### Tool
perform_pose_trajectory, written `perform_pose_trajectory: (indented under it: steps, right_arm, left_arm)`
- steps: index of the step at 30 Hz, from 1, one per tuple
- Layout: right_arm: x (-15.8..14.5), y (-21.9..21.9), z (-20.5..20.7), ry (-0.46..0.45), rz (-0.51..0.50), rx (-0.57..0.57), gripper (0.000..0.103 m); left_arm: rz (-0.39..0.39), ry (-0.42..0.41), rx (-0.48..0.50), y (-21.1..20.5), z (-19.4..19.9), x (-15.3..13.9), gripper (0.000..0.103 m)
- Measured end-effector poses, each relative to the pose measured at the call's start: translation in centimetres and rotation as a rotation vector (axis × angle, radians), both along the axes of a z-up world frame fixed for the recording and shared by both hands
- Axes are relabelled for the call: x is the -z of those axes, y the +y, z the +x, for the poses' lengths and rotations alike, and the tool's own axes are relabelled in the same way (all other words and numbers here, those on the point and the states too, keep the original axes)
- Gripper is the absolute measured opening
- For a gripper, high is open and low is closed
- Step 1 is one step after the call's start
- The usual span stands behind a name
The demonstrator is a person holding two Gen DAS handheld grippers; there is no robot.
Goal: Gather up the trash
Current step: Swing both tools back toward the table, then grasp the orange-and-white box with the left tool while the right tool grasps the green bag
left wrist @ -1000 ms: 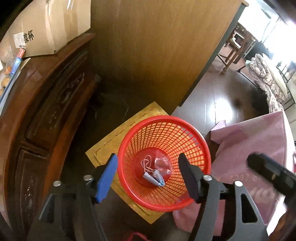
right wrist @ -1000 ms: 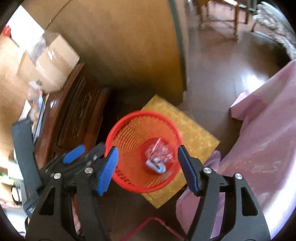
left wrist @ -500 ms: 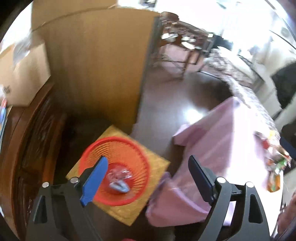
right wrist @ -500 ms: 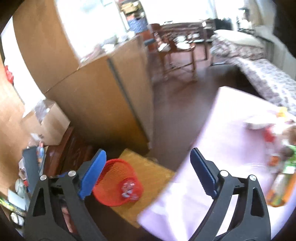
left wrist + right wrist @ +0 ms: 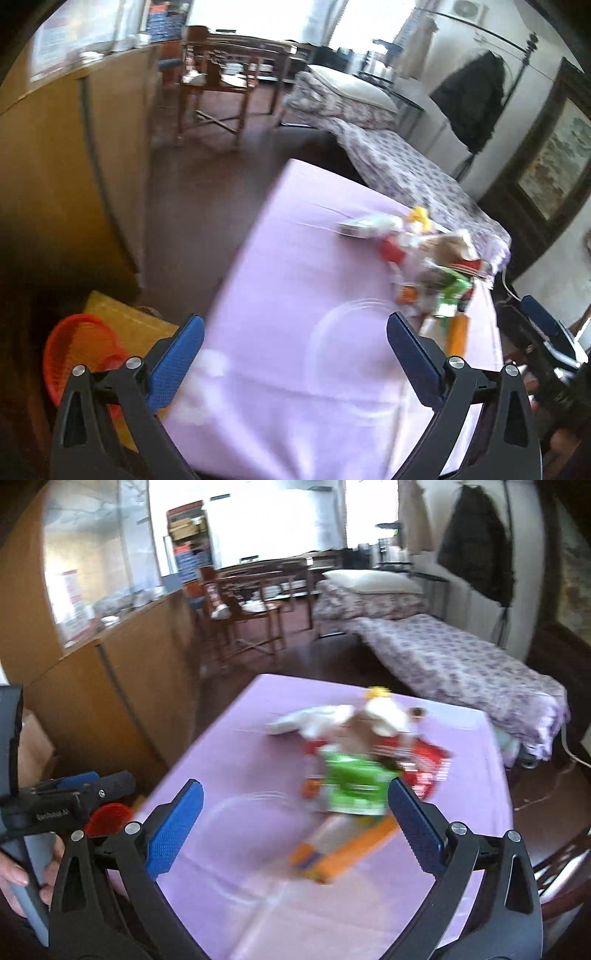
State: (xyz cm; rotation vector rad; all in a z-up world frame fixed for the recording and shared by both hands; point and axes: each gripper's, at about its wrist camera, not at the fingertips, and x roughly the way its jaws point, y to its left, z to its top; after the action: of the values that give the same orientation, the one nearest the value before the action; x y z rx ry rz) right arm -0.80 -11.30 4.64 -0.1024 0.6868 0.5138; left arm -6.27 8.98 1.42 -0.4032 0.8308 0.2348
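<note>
My left gripper (image 5: 295, 354) hangs over the pink-clothed surface (image 5: 280, 266) with its jaws opening, already wide, and nothing between them. My right gripper (image 5: 295, 823) is much the same: jaws opening, spread wide, holding nothing, though in its view the green packet (image 5: 354, 786) sits in the gap beyond the blue pads.

The trash pile (image 5: 424, 266) lies on the cloth at centre right of the left view. In the right view it is at the centre of the frame: a white crumpled piece (image 5: 314, 718), a red wrapper (image 5: 428, 760) and an orange box (image 5: 347, 853) nearest my jaws. Motion blur smears all of it, so what I take for a clear round lid (image 5: 354, 336) on the cloth may be something else.

The red basket (image 5: 77, 354) stands on the floor at the lower left of the left view, on a yellow mat (image 5: 129, 325), beside the surface's edge. A hand (image 5: 18, 882) grips the left gripper's handle at the right view's lower left edge.
</note>
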Motion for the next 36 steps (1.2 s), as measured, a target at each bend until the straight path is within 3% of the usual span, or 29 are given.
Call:
perform_pose_trajectory:
  steps: [3,7,11,17,23,29,36]
  right_arm:
    - [1.0,-3.3,1.8,0.006,0.043,0.084,0.096]
    - [2.7,-5.9,4.4,0.113,0.083,0.172,0.096]
    - [3.0,-7.6,5.3,0.097,0.081,0.22,0.096]
    - [4.0,-10.8,6.8,0.186,0.172,0.321,0.096]
    - [4.7,-10.9,6.6,0.207,0.173,0.338,0.096]
    - [4.9,-11.3,6.7,0.226,0.19,0.352,0.096]
    - [5.0,-11.7,6.8,0.246,0.207,0.365,0.096]
  left_arm:
    - [0.007,-0.004,0.054,-2.7,2.3,0.6,0.097]
    - [0.033,-0.007,0.107,-5.9,5.1,0.9,0.097]
    - [0.004,-0.003,0.13,-8.0,7.1,1.7,0.097]
    - [0.007,0.018,0.212,-10.1,7.1,3.1,0.097]
    - [0.049,0.022,0.374,-13.5,6.8,4.0,0.097]
    - [0.069,0.053,0.457,-15.8,7.2,5.5,0.096]
    - [0.077,0.109,0.465,-16.4,8.1,7.5,0.084]
